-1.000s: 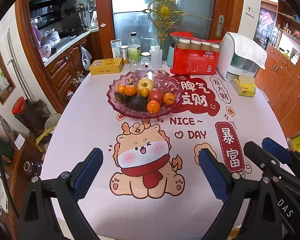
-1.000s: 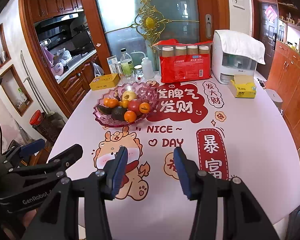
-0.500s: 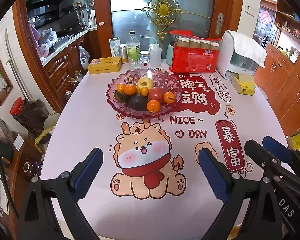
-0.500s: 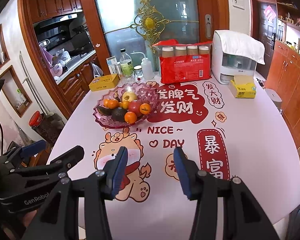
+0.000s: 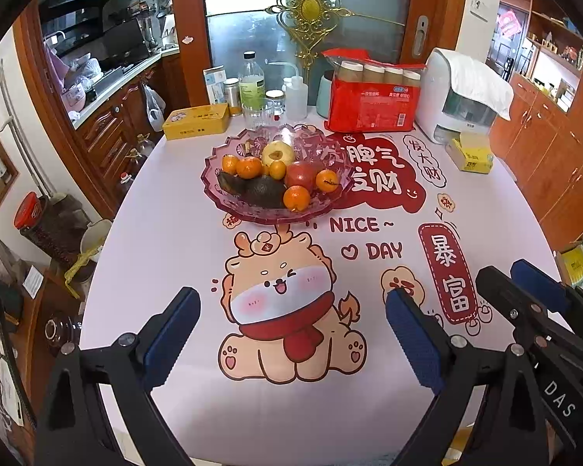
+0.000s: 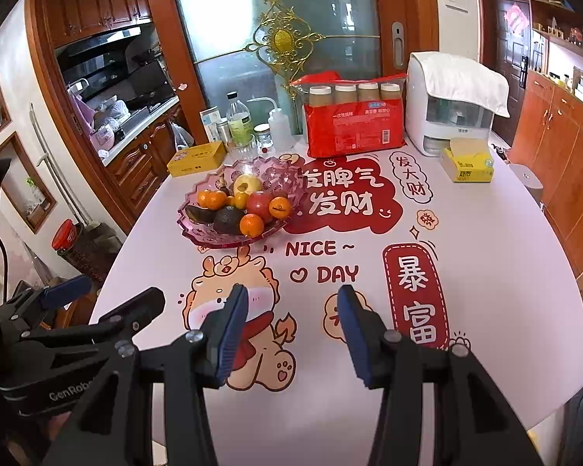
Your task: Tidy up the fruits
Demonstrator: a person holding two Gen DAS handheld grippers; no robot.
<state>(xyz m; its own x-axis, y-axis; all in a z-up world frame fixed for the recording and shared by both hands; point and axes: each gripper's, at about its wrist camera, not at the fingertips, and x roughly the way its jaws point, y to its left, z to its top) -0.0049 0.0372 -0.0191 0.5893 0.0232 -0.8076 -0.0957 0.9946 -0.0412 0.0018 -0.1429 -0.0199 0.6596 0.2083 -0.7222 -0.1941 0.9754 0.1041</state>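
Up close, the left gripper (image 5: 291,334), black with ribbed blue pads, hangs over the table's near edge, jaws spread wide and empty. The right gripper (image 6: 291,330), same build, is also parted, less widely, gripping nothing. Both hover above a glossy white tablecloth (image 5: 167,248) printed with a cartoon dragon and "NICE ~ DAY". Toward the table's far left sits a scalloped pink glass fruit bowl (image 5: 229,209) holding small oranges (image 5: 296,197), a red apple (image 5: 301,175), a yellow apple (image 5: 276,152) and a dark avocado (image 5: 264,191). Along the far edge stand a yellow tin (image 5: 196,120), a clear bottle (image 5: 251,83) and a red pack of paper cups (image 5: 373,106).
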